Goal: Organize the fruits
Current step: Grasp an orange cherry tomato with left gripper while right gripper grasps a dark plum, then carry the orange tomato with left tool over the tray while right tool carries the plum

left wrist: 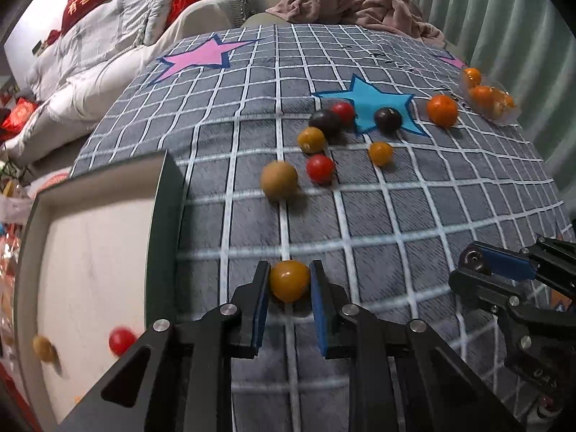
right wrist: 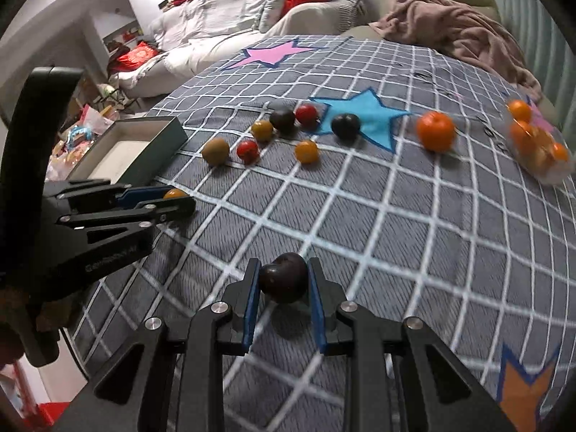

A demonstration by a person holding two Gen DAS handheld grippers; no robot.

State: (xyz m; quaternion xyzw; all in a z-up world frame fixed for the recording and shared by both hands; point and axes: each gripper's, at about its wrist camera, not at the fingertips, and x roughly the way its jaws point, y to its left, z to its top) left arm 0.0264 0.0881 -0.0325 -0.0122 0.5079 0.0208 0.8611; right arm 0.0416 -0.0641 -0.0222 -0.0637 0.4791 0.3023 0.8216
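Carrying two at once | left gripper [left wrist: 289, 280] clamped on yellow tomato [left wrist: 289, 280] | right gripper [right wrist: 282, 282] clamped on plum [right wrist: 284, 282] | box [left wrist: 162, 216] lies left, just beside the left gripper, so left looks nearer to drop first | loose fruit sits ahead on cloth [left wrist: 396, 216]

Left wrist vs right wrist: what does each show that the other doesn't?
Left wrist only: the box's inside, with a red fruit and a tan fruit in it, and the left gripper head-on, jaws shut on a yellow-orange fruit.

Right wrist only: the right gripper, jaws shut on a dark plum, and an orange star on the cloth.

Both: loose fruit near the blue star, the big orange, and the pack of small oranges.
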